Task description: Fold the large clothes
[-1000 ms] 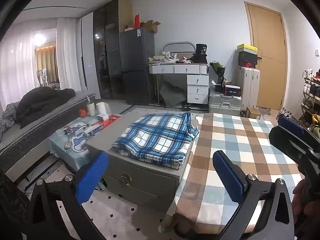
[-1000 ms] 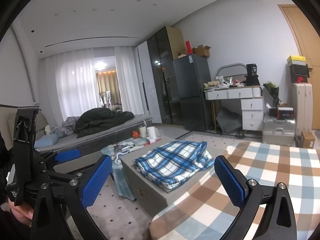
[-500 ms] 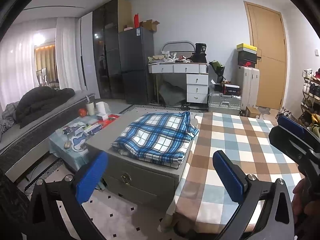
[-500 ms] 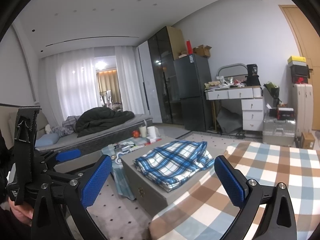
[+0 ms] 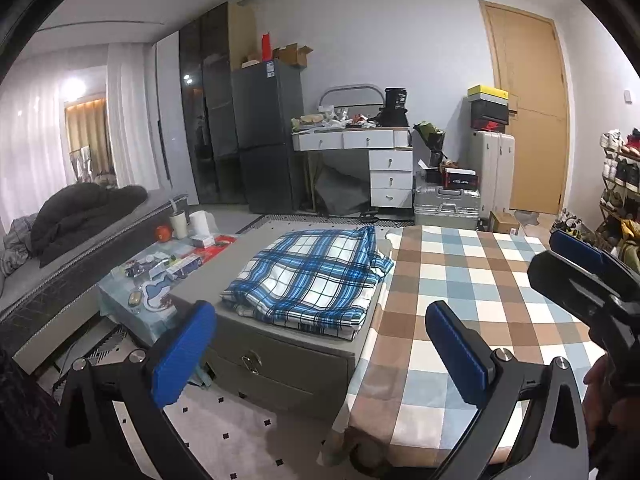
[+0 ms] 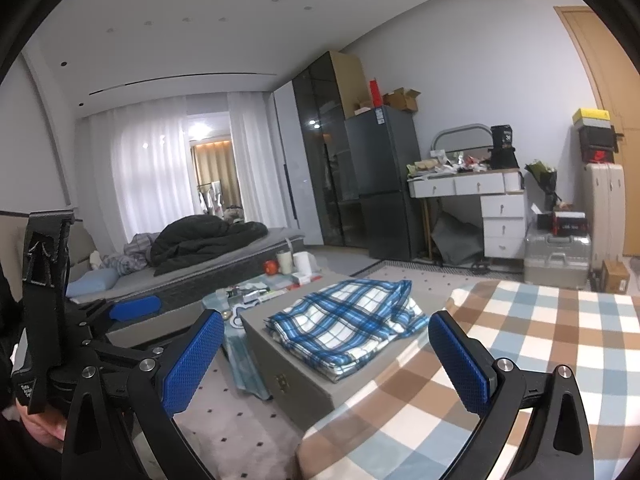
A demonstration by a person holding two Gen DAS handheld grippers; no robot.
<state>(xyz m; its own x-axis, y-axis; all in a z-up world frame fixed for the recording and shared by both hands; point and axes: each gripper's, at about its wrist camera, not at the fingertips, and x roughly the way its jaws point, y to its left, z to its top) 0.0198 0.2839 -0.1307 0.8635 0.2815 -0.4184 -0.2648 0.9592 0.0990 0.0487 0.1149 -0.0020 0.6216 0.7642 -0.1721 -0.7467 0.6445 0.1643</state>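
Left tongs (image 5: 320,350): spread wide, empty.
Right tongs (image 6: 326,356): spread wide, empty.
Folded blue-and-white plaid cloth (image 5: 310,276): lying on grey upholstered chest (image 5: 280,360), beside brown-and-blue checked desk (image 5: 460,280).
Obstructions: cluttered low glass side table (image 5: 160,276) left of chest.

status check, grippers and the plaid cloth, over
Left hand-held gripper open, empty. Right hand-held gripper open, empty. Blue plaid cloth lies bunched on the grey chest, untouched. Nothing in the way.

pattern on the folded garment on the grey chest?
Blue, white plaid; clearest in left wrist view.
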